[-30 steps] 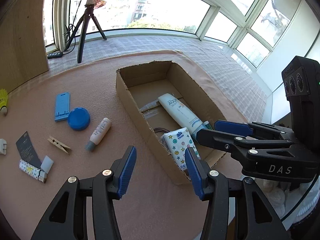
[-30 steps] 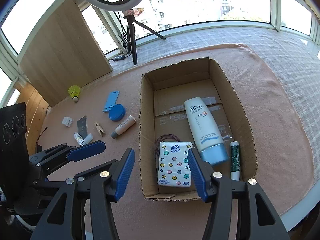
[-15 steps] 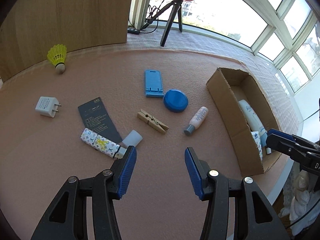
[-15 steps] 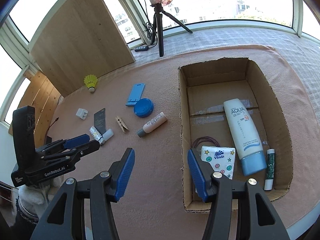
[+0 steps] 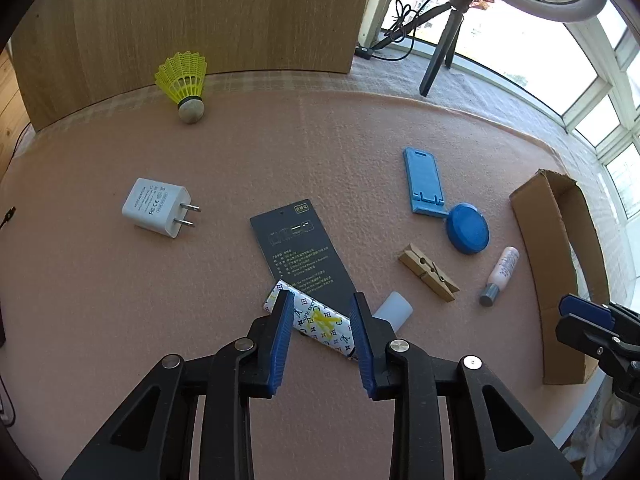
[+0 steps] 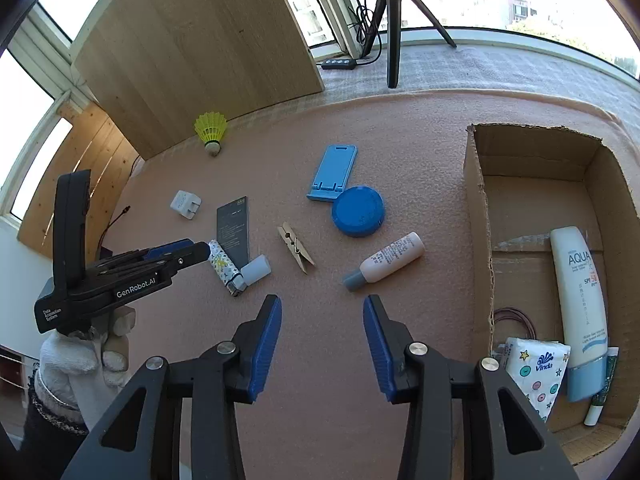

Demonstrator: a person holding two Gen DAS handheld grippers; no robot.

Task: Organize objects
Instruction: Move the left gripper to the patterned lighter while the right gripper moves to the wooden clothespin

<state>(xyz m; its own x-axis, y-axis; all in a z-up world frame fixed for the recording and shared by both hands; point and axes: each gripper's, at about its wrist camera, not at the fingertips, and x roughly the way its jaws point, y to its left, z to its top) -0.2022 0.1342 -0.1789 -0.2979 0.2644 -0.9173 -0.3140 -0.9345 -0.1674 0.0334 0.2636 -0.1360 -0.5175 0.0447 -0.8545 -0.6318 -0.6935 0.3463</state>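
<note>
A patterned lighter (image 5: 320, 322) lies on the pink mat beside a dark card (image 5: 300, 252) and a white cap (image 5: 394, 308). My left gripper (image 5: 320, 300) points down over the lighter with its jaws closing. The lighter lies slantwise between the blue pads, which do not press on it. From the right wrist, the left gripper (image 6: 198, 250) sits at the lighter's (image 6: 226, 268) far end, held by a gloved hand. My right gripper (image 6: 322, 308) hangs over bare mat, jaws closing on nothing, just short of a small pink bottle (image 6: 386, 260).
Loose on the mat are a yellow shuttlecock (image 5: 184, 80), a white charger (image 5: 156, 212), a blue phone stand (image 6: 334, 174), a blue lid (image 6: 358, 211) and a clothespin (image 6: 296, 247). The cardboard box (image 6: 478, 216) on the right holds a sunscreen tube (image 6: 580, 300) and a tissue pack (image 6: 534, 372). A tripod (image 6: 392, 20) stands behind.
Both grippers swung left, away from the box and toward the loose items. The left one came down over the lighter. Both pairs of jaws have narrowed.
</note>
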